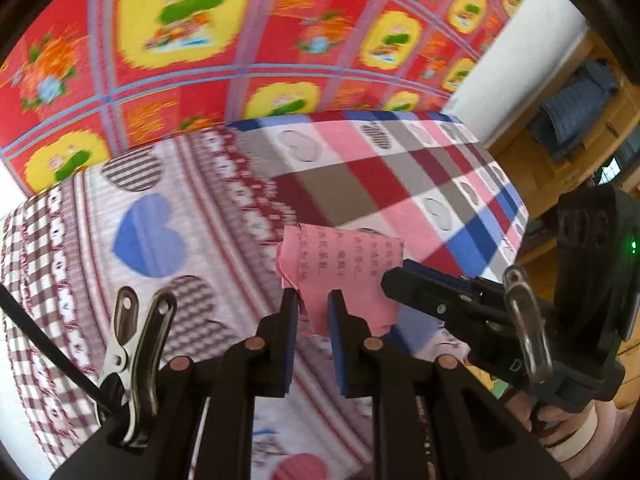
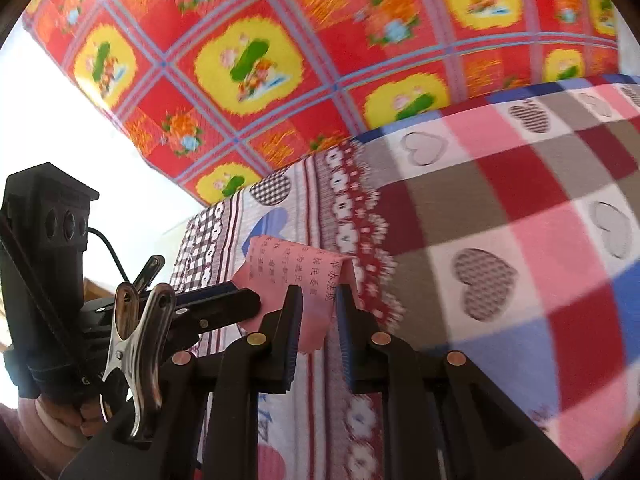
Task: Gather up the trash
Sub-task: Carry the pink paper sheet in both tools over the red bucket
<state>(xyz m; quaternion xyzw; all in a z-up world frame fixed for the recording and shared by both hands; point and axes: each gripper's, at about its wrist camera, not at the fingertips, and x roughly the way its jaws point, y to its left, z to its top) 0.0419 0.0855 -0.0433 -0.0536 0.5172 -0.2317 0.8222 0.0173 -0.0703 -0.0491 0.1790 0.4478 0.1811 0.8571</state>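
A crumpled pink paper with printed black characters (image 1: pixel 344 268) is held above the patterned bedspread (image 1: pixel 168 208). My left gripper (image 1: pixel 314 300) has its blue-padded fingers on either side of the paper's lower edge, with a gap between them. My right gripper (image 1: pixel 394 276) comes in from the right and touches the paper's right edge. In the right wrist view the same paper (image 2: pixel 308 280) hangs between my right gripper's fingers (image 2: pixel 318 296), which stand apart. The left gripper (image 2: pixel 240 300) reaches the paper from the left.
A red and yellow patterned cloth (image 1: pixel 240 40) hangs behind the bed. A white wall (image 2: pixel 60 120) is at the left. Wooden shelving with folded blue fabric (image 1: pixel 576 104) stands at the right. The bedspread has hearts and checks (image 2: pixel 520 240).
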